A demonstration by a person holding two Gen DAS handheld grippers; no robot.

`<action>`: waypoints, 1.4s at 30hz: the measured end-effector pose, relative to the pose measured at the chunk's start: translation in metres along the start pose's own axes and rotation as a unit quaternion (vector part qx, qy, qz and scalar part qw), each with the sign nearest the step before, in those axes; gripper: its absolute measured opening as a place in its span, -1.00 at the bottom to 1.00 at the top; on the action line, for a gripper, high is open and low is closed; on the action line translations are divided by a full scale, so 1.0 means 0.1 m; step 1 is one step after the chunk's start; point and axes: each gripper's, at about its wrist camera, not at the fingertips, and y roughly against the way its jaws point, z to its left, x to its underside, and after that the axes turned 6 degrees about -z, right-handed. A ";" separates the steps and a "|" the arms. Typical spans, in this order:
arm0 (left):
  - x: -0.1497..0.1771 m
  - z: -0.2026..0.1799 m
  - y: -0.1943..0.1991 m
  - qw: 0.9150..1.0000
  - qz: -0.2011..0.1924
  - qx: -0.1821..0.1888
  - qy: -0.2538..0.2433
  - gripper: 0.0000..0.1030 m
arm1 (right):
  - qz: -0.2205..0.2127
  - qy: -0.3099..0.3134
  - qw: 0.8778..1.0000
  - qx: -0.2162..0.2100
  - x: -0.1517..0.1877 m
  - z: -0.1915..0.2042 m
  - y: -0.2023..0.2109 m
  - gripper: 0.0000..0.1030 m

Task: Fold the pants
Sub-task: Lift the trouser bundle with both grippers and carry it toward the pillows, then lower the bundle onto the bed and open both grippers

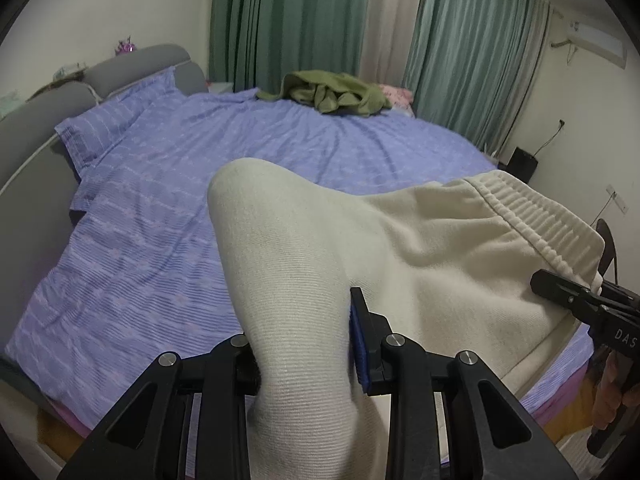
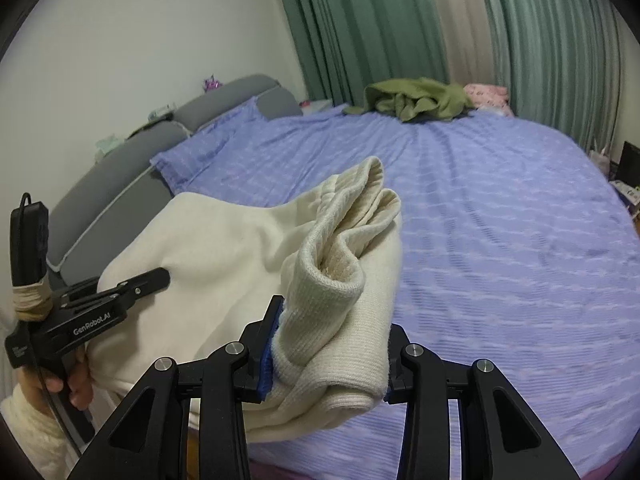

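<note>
Cream knit pants (image 1: 420, 248) hang between my two grippers above the purple bed (image 1: 200, 160). My left gripper (image 1: 304, 344) is shut on a bunched fold of the pants; the fabric drapes over its left finger. The ribbed waistband (image 1: 540, 220) runs to the right, where my right gripper (image 1: 576, 296) holds its end. In the right wrist view my right gripper (image 2: 328, 360) is shut on the ribbed waistband (image 2: 340, 264), folded in layers. The pants (image 2: 224, 248) spread left to my left gripper (image 2: 132, 284), which pinches the fabric.
An olive green garment (image 1: 332, 94) and a pink item (image 1: 396, 94) lie at the bed's far edge. A grey headboard (image 1: 132, 60) and purple pillow (image 1: 104, 128) are at left. Green curtains (image 1: 272, 20) hang behind. A black box (image 1: 524, 164) stands on the floor at right.
</note>
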 end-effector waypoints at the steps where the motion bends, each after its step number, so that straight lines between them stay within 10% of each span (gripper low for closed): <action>1: -0.02 0.15 -0.08 1.000 0.005 0.000 0.001 -0.43 | 0.006 0.000 1.000 0.000 0.00 0.13 -0.16 -0.24; 10: -0.21 1.44 -1.03 0.998 0.058 -0.031 -0.024 -0.43 | 0.062 0.003 0.998 -0.014 -0.05 0.92 -1.54 -0.24; 25: 0.39 1.95 -2.75 0.977 0.202 -0.056 -0.043 -0.39 | 0.200 -0.072 0.976 0.037 0.64 0.70 -3.05 -0.23; 30: 0.67 2.20 -2.79 0.970 0.235 -0.060 0.017 -0.18 | 0.269 -0.109 0.957 0.017 1.00 0.54 -3.21 -0.16; 34: 0.72 2.16 -2.66 0.963 0.234 -0.134 -0.028 0.20 | 0.292 -0.123 0.948 0.033 1.09 0.42 -3.20 0.09; 42: 0.65 1.67 -1.80 0.961 0.180 -0.201 -0.065 0.36 | 0.205 0.019 0.970 0.127 0.67 0.30 -2.58 0.30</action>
